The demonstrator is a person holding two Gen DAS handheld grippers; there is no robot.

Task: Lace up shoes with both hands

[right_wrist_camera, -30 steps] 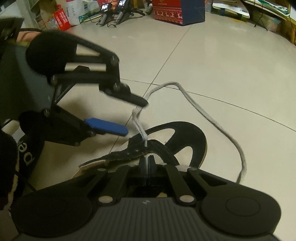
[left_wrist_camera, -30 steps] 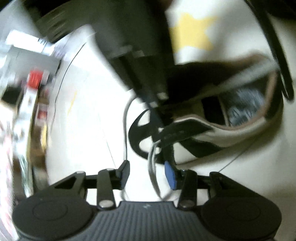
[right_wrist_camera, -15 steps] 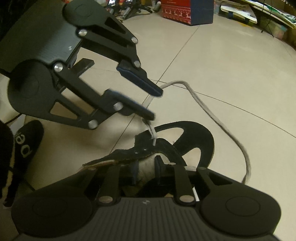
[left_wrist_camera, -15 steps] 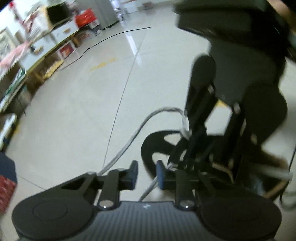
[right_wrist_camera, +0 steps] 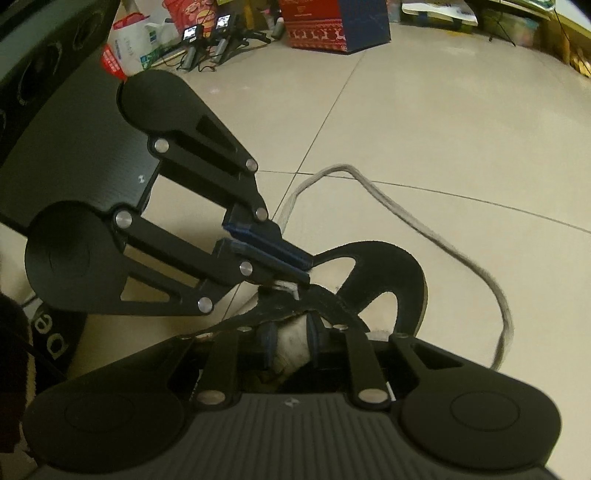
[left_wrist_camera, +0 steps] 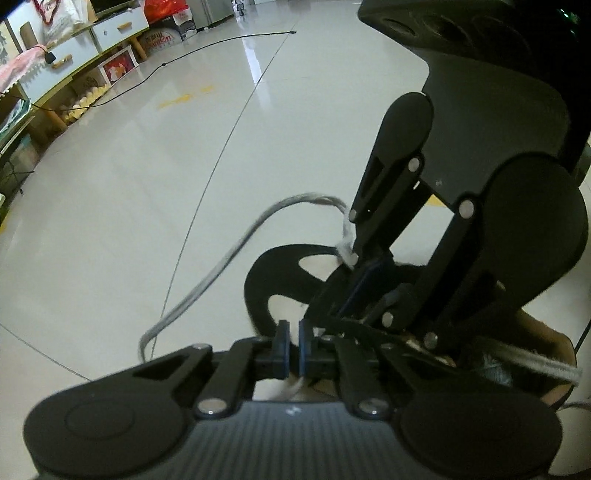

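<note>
Nearest in the right wrist view, the right gripper (right_wrist_camera: 291, 332) stands over the throat of the shoe. Its jaws are closing, with a pale, scuffed fold of the shoe's upper between the blue pads. As far as we can tell, that fold fills the gap and touches both pads.

We record the task's thing as a low black-and-cream shoe (right_wrist_camera: 399, 266) resting on the floor directly under both grippers. Black suede-like trim curves in broad loops across a cream toe. The eyelet flap is black with a ragged edge. In the left wrist view the tan-lined opening shows at lower right.

Just beyond, the left gripper (right_wrist_camera: 304, 269) points down at the eyelet flap, clenched. A short white stub of the grey-white flat woven lace (right_wrist_camera: 424, 229) shows at its tips. In its own view a pale strand runs between the nearly meeting pads, so we read it as gripping the lace.

From there the lace rises behind the left gripper, arcs over the toe and trails in a wide loop across the glossy pale tiled floor (right_wrist_camera: 443, 129), its far end lying slack to the right.

Well apart, at the far edge, stands a red box with a white reindeer pattern (right_wrist_camera: 317, 22). The left view shows a thin black cable (left_wrist_camera: 207, 51) and a low white cabinet (left_wrist_camera: 92, 44).
</note>
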